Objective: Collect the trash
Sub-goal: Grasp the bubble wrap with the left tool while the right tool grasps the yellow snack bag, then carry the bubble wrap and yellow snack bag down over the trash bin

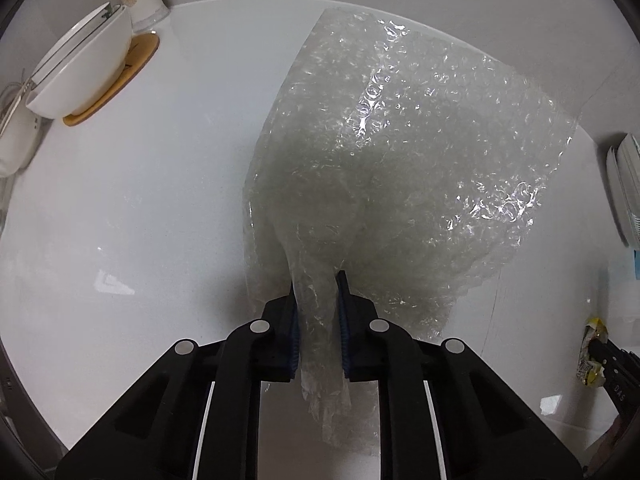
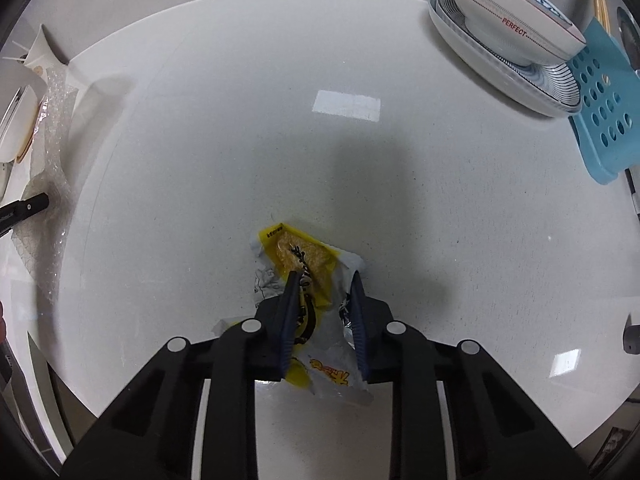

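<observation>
The bubble wrap [image 1: 400, 168] is clear, crinkled plastic film, glinting where light hits. The snack wrapper [image 2: 308, 264] is glossy yellow-and-silver foil plastic, creased. The round table [image 2: 240, 120] looks smooth, white and faintly speckled, with a shine. Both bowls [image 1: 84, 64] look glazed ceramic; the coaster [image 1: 140, 56] looks wooden.

Readable lettering on the bowl, the far gripper and the wrapper

The white bowl [image 2: 516, 20] stacked on striped plates carries the red word "PERFECT" along a thin red line on its outer wall. In the left wrist view, the right gripper [image 1: 600, 364] at the frame's edge bears small pale letters that look like "DAS". The yellow snack wrapper [image 2: 308, 280] shows black and orange characters and a printed code, too crumpled to read.
</observation>
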A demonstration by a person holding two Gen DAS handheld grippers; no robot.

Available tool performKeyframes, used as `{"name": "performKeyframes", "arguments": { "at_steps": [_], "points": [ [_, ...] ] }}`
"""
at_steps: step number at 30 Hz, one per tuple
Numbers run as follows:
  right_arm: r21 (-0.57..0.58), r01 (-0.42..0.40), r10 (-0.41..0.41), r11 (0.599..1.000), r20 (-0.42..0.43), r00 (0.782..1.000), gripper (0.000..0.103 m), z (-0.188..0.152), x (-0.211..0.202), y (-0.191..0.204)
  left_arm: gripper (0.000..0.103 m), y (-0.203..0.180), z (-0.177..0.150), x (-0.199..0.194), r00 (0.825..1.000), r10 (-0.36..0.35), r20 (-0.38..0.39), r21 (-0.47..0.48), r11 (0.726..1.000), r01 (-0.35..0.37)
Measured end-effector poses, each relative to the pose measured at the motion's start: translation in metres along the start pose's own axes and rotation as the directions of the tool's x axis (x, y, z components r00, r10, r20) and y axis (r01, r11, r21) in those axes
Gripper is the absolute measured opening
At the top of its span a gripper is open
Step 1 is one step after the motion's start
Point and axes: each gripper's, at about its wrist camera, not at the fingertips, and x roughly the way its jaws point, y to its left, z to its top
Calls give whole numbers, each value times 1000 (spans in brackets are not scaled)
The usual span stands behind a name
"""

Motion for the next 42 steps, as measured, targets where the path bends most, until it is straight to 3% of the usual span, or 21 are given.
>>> {"name": "performKeyframes", "arguments": {
  "at_steps": [5, 18, 42],
  "points": [
    [14, -53, 53, 998, 2, 999, 18, 3, -4, -9, 14, 0, -17, -20, 999, -25, 29, -5, 1000, 25],
    [-22, -85, 86, 996, 50, 995, 15, -4, -43, -10, 14, -6, -30, -64, 992, -93, 81, 10, 996, 93],
    [-21, -117, 119, 993, 165, 979, 15, -73, -115, 21, 13, 49, -42, -55, 986, -150, 79, 60, 988, 146]
  ]
}}
